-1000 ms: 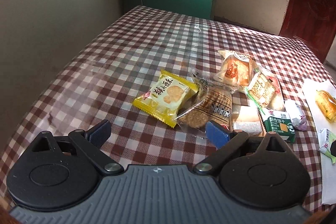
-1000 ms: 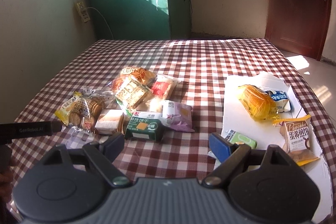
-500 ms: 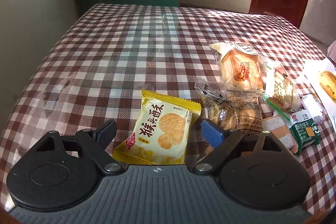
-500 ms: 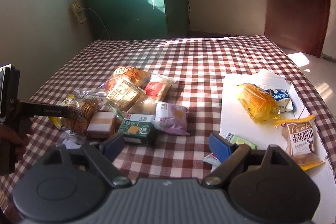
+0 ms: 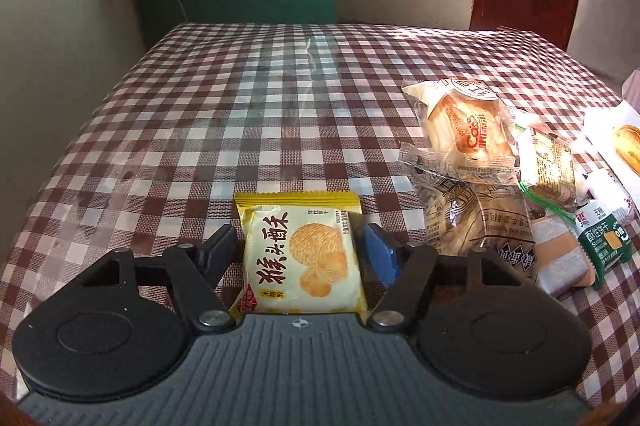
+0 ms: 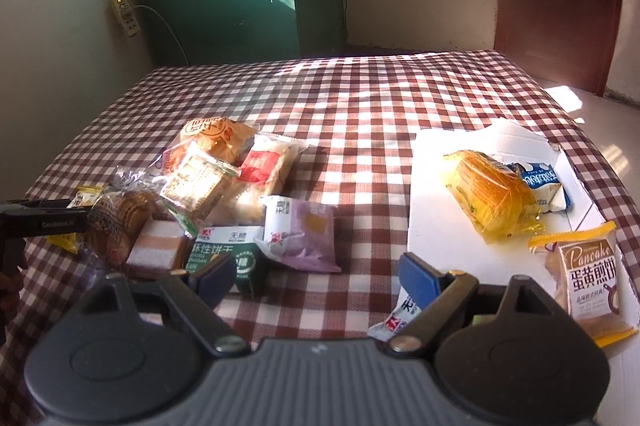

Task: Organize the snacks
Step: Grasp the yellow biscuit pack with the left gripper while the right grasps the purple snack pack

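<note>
In the left wrist view a yellow biscuit packet (image 5: pixel 300 250) lies on the checked tablecloth between the two fingers of my left gripper (image 5: pixel 298 250). The jaws stand close against its sides, and I cannot tell whether they are pressing on it. A pile of snack packets (image 5: pixel 484 166) lies to its right. In the right wrist view my right gripper (image 6: pixel 316 276) is open and empty above the cloth. The pile (image 6: pixel 216 186) is to its left. A white sheet (image 6: pixel 436 218) to its right carries a yellow cake packet (image 6: pixel 488 194), a blue-and-white packet (image 6: pixel 544 184) and a pancake packet (image 6: pixel 588 278).
The left gripper's black body (image 6: pixel 40 222) shows at the left edge of the right wrist view, by the pile. A green-and-white packet (image 6: pixel 400 318) lies under the right finger. A wall runs along the table's left side. A green door and a red door stand behind.
My left gripper has moved forward over the yellow biscuit packet, which now sits between its fingers, and the fingers have narrowed onto it. My right gripper has barely moved.
</note>
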